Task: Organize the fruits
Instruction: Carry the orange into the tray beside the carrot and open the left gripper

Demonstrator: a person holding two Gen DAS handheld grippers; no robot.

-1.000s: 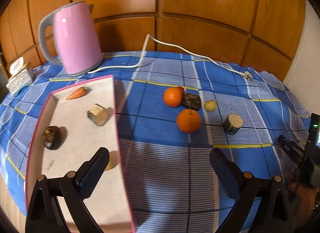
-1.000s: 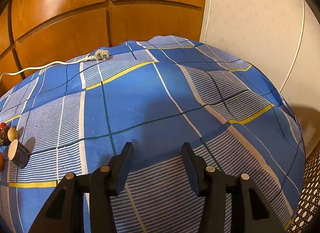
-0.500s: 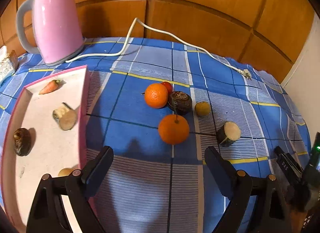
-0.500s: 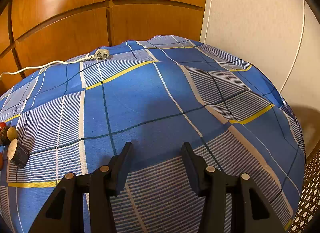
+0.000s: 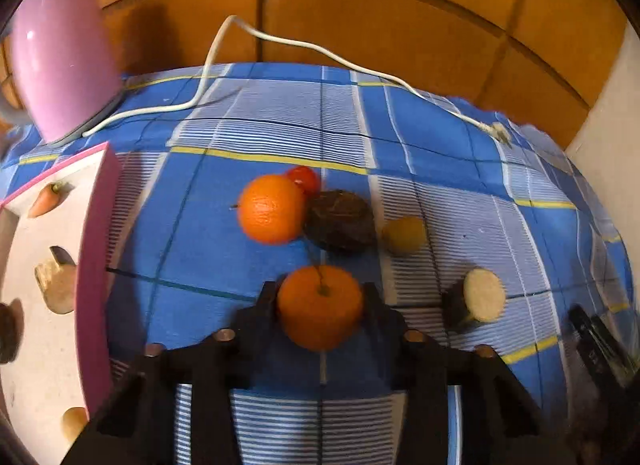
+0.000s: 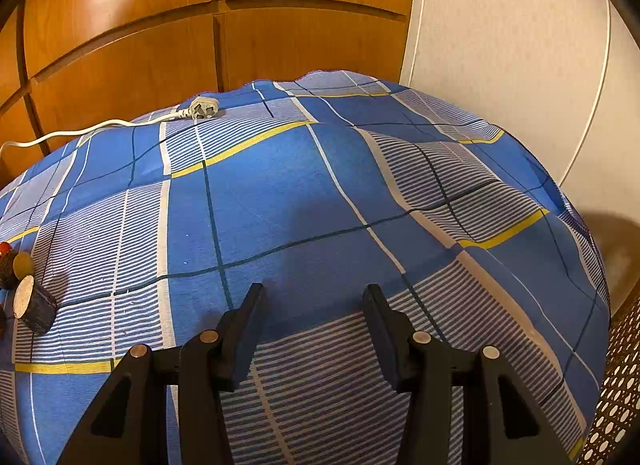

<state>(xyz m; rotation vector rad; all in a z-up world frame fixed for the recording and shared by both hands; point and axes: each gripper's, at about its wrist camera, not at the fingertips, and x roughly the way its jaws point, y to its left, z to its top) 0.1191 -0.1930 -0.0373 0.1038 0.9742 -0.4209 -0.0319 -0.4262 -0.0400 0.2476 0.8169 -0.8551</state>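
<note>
My left gripper [image 5: 320,297] is closed around an orange [image 5: 320,307] on the blue checked cloth, a finger touching each side. Behind it lie a second orange [image 5: 270,209], a small red fruit [image 5: 305,178], a dark brown fruit [image 5: 340,221] and a small yellow fruit [image 5: 404,235]. A cut log-like piece [image 5: 478,301] lies to the right; it also shows at the left edge of the right wrist view [image 6: 32,305]. My right gripper [image 6: 314,305] is open and empty over bare cloth.
A pink-rimmed white tray [image 5: 94,265] at the left holds a carrot [image 5: 46,201], a cut piece [image 5: 56,281] and other items. A pink kettle [image 5: 60,57] stands at the back left, its white cord [image 5: 280,41] trailing to a plug [image 6: 204,108]. The table edge drops off at the right.
My left gripper moved forward and right from beside the tray to the near orange and closed on it. The right gripper stayed still.
</note>
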